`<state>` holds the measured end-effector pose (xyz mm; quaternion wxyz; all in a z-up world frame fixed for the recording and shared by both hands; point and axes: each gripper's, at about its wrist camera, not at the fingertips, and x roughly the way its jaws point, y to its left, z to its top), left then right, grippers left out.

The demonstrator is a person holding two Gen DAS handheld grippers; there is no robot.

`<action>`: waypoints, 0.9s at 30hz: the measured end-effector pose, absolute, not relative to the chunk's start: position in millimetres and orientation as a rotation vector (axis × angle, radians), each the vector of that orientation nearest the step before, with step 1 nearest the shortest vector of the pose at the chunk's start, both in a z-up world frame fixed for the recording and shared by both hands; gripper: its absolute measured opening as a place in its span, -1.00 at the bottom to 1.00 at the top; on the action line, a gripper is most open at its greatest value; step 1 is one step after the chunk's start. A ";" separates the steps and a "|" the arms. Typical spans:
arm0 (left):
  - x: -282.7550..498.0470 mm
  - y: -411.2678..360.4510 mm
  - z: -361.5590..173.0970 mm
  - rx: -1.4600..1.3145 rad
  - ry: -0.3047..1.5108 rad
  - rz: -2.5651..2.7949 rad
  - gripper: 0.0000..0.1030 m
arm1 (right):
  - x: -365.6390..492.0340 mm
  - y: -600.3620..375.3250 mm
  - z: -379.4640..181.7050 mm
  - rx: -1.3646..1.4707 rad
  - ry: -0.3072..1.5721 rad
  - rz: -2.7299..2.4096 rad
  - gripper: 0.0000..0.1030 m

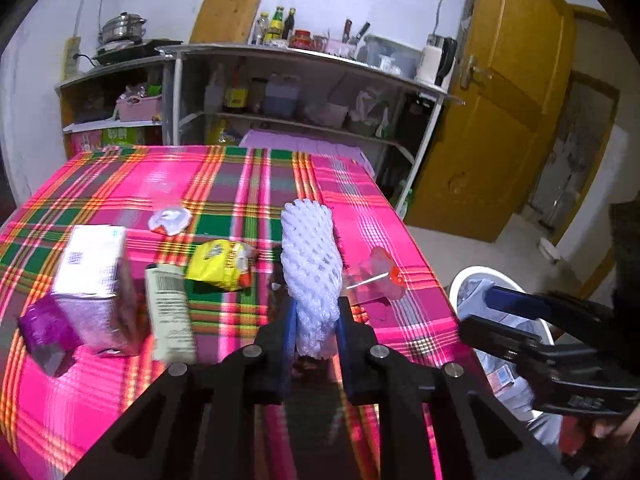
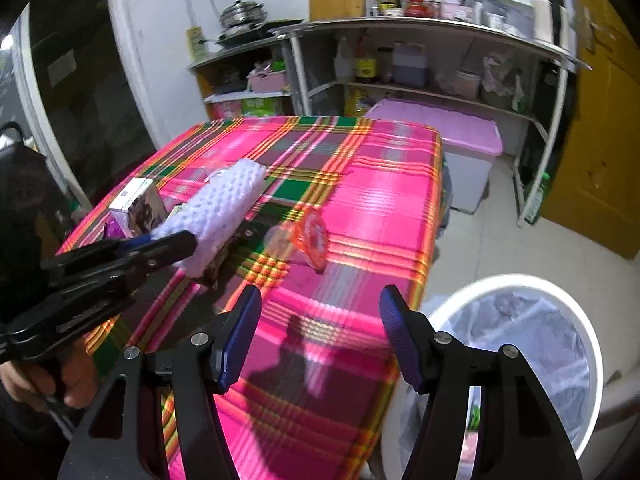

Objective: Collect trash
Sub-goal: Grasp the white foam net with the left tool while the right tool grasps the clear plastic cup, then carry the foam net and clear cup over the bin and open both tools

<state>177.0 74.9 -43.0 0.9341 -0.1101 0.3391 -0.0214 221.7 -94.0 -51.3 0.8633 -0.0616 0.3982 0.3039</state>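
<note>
On the tabletop [image 1: 120, 184], covered with a pink, green and orange plaid cloth, trash lies scattered. Left gripper [image 1: 316, 320]: jaws narrowed, pads pressing the near end of a white foam fruit-net sleeve [image 1: 310, 256]; the sleeve's far end points away across the cloth. Right gripper [image 2: 320, 316]: jaws wide apart, nothing between them, over the near right part of the tabletop. Just right of the sleeve: a clear plastic cup with an orange-red foil lid [image 2: 310, 236], on its side. Left of the sleeve: a crumpled yellow snack wrapper [image 1: 220, 264], a pale barcoded tube [image 1: 168, 312], a purple-and-white carton [image 1: 92, 272]. On the floor at the near right: a white round bin with a plastic liner [image 2: 520, 284].
</note>
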 end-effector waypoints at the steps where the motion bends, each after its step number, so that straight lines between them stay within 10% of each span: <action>1: 172.2 79.2 -41.1 -0.234 0.684 -0.038 -0.63 | 224.0 -88.4 -52.7 -0.143 0.838 0.640 0.21; 27: 143.8 131.0 -45.6 -0.316 0.642 -0.003 -0.63 | 270.2 -34.2 -83.2 -0.262 0.901 0.615 -0.03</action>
